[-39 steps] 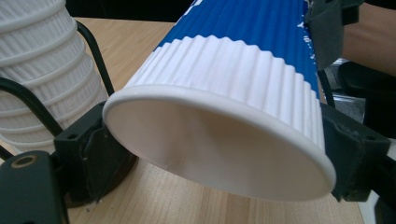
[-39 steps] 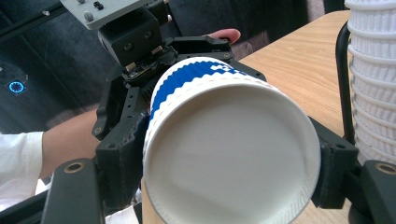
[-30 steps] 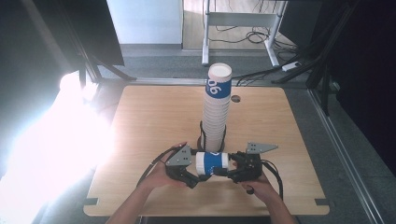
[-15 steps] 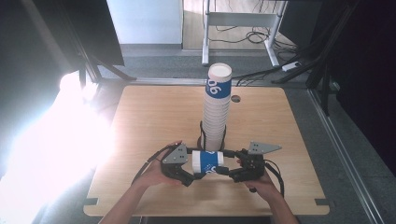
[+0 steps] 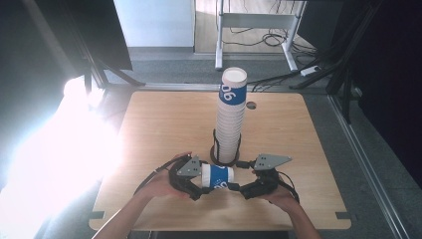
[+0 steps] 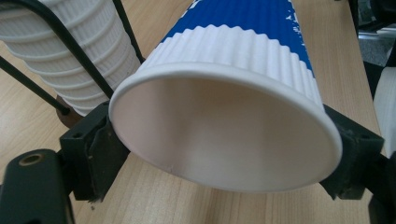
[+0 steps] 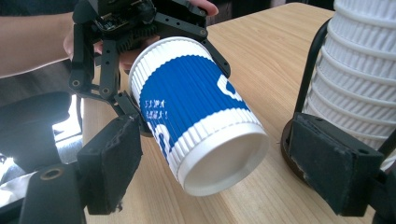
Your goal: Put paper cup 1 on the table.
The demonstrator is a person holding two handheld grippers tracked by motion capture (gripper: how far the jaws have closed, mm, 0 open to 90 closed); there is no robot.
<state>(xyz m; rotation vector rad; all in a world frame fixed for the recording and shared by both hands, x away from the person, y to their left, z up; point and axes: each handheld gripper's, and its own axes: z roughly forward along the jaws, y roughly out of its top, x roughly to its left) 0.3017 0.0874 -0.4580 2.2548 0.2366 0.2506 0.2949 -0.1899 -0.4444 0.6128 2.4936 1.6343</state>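
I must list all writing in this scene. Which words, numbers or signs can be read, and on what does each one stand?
"96", or "66": large white figures seen sideways on the blue band of the top cup of the tall cup stack; which way up they read is unclear.
Small white characters on the blue band of the cup held on its side: too blurred to read.
Large white figures on that cup: partly hidden, unreadable.

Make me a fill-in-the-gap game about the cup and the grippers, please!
1. The left gripper is shut on the rim end of a white and ____ paper cup.
2. The cup lies on its ____ between the two grippers.
3. The right gripper has just been opening; its jaws stand ____ of the cup's base.
4. Behind them, a tall ____ of cups stands in a black holder.

Missing words: blue; side; clear; stack
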